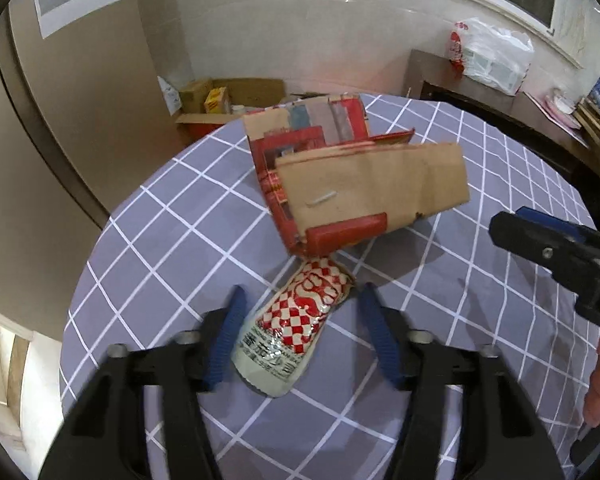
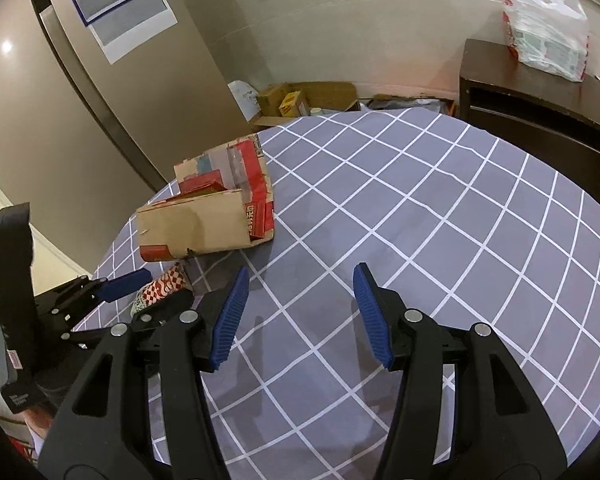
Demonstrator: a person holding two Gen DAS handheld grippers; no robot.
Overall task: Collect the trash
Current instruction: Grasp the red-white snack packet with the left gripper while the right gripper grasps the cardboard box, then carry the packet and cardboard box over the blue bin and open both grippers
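Round table (image 1: 148, 240) w/ grey check cloth: torn carton (image 1: 360, 184) & crumpled wrapper (image 1: 300, 320).

Wrapper (image 1: 296, 328) lying on the table (image 1: 148, 248) between the left gripper (image 1: 300, 304) fingers, cardboard box (image 1: 352, 184) just beyond its far end, right gripper (image 2: 300, 280) to the right over bare cloth

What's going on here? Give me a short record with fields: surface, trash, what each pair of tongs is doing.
surface: round table with grey checked cloth
trash 1: crumpled red-and-white checked wrapper, lying flat on the cloth
trash 2: torn brown-and-red cardboard box, just beyond the wrapper
left tongs: straddle the wrapper; right pad clear of it, no firm grip visible
right tongs: open, nothing between them, over bare cloth
background: white plastic bag on a dark wooden cabinet
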